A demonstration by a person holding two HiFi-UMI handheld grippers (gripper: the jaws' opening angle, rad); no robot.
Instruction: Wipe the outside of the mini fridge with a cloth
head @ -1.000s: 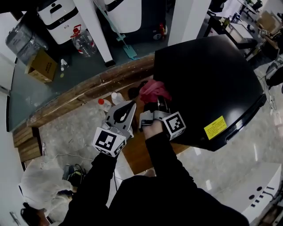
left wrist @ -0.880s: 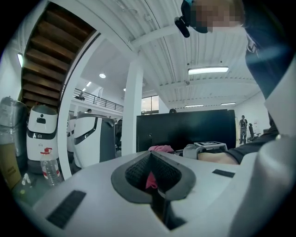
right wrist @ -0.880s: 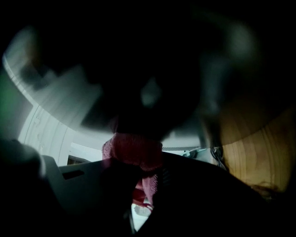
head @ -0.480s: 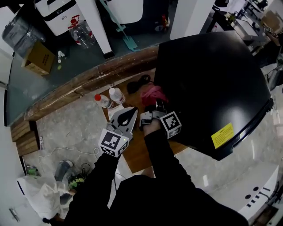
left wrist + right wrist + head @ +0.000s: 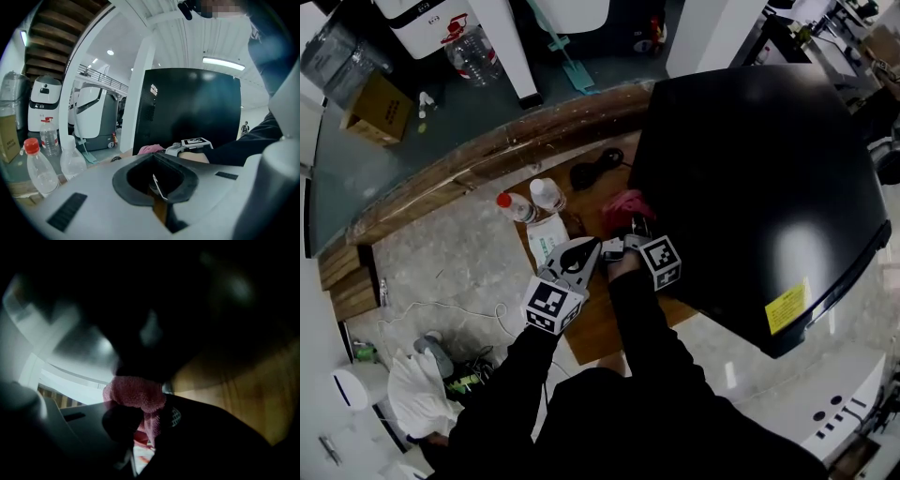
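Fingers (image 5: 79,427) of the right gripper (image 5: 630,228) are closed on a bunched pink cloth (image 5: 137,394), which is pinched between them with its free end pushed forward. The cloth is held at the side wall of the black mini fridge (image 5: 750,169), at the edge nearest the bottles, and appears to be touching it. Fingers (image 5: 93,201) of the left gripper (image 5: 581,251) are brought together with nothing gripped; only a dark hollow is left between them. This gripper is held just beside the right one, clear of the fridge.

The fridge is stood on a wooden board (image 5: 600,323), with its door shut. A yellow label (image 5: 785,307) is fixed near one corner of its top; the print on it is too small to be read.

Two clear plastic bottles are stood close together on the board, one with a red cap (image 5: 514,207) and one with a white cap (image 5: 547,194). Whether liquid is held in them cannot be told. A white printed packet (image 5: 546,234) is laid beside them, and its writing is not legible. A coiled black cable (image 5: 595,171) is seen between the bottles and the fridge.

On the floor beyond, a large clear water jug (image 5: 473,52) and a cardboard box (image 5: 375,108) are set near a white machine (image 5: 422,19), whose dark marking cannot be read.
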